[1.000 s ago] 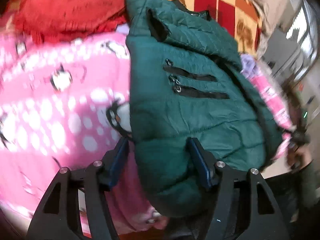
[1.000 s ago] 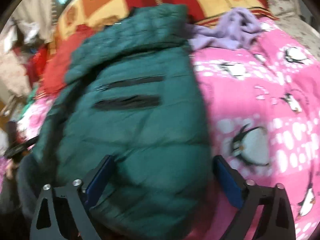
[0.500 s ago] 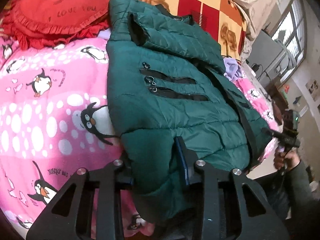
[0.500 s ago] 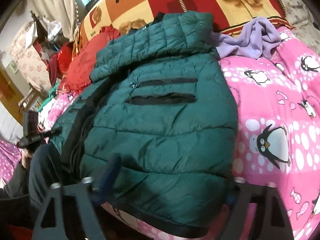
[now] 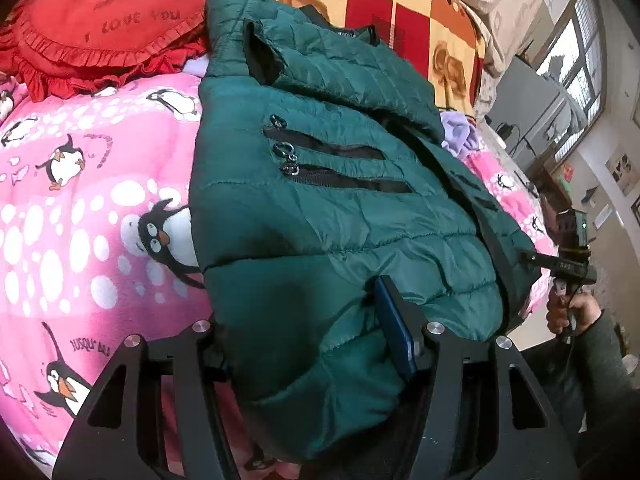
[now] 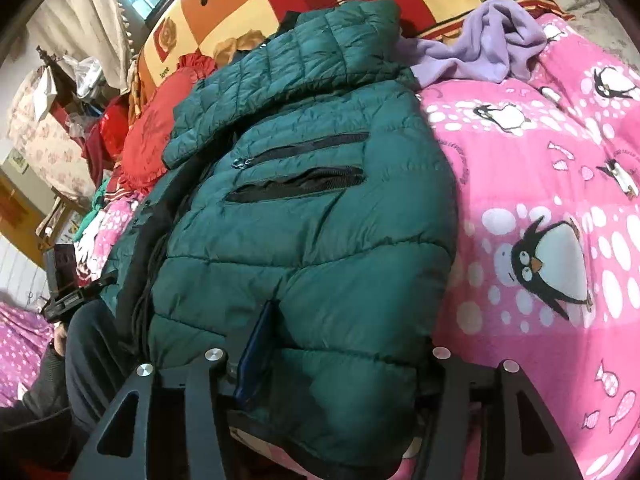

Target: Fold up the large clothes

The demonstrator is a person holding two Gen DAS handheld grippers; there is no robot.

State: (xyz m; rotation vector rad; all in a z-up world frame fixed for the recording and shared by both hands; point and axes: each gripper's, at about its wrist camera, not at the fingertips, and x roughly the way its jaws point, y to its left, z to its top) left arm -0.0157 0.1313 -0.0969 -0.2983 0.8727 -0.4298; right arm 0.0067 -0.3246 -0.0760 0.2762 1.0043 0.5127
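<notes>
A dark green puffer jacket lies front up on a pink penguin blanket, with its sleeves folded across its upper part. My left gripper is shut on the jacket's bottom hem at its left corner; one blue pad shows, the other is hidden under the fabric. In the right wrist view the jacket fills the middle, and my right gripper is shut on the hem at its right corner, with one blue pad showing. Each gripper also shows small in the other's view.
A red heart cushion and a red and yellow checked blanket lie behind the jacket. A lilac garment sits bunched at the jacket's far right. The bed edge is just below the grippers. Furniture and clutter stand at the left.
Both grippers have closed in on the jacket's bottom hem, the right from wide open. The views have steadied and the jacket lies flatter.
</notes>
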